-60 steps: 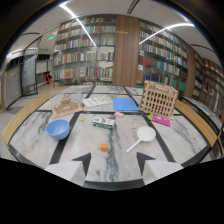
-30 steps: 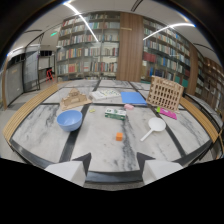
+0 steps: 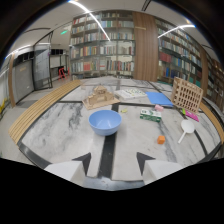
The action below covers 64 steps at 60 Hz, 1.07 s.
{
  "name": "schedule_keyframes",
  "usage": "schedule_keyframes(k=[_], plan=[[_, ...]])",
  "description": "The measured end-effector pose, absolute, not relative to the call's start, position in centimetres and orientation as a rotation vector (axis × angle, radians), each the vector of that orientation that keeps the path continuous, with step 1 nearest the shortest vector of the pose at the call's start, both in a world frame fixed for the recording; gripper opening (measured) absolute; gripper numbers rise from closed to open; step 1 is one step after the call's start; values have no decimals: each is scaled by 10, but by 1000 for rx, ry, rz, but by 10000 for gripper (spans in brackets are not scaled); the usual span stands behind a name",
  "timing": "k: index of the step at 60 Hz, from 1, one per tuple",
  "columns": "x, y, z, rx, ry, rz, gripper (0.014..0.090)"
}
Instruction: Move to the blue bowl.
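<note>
The blue bowl stands upright on the marble table, just ahead of my fingers and roughly in line with the gap between them. It looks empty. My gripper is open, with nothing between its two dark-tipped fingers, and it hovers short of the bowl without touching it.
Behind the bowl sits a small wooden model. To the right lie a green box, an orange cube, a white spoon, a blue sheet and a wooden rack. Bookshelves line the far wall.
The view has swung left and moved closer; the blue bowl has gone from left of the fingers to straight ahead of them and appears larger.
</note>
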<state>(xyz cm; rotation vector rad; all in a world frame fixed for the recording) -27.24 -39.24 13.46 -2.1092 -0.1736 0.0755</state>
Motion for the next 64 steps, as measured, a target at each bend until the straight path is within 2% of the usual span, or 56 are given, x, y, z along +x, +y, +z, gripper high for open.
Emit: schedule_keyframes(k=[16,35,64], plan=[[-319,-325,126,-2084,-129,89,864],[-327,-264,109,-2113,-45,67,854],[-331,-242,92,-2140,-56,44,850]])
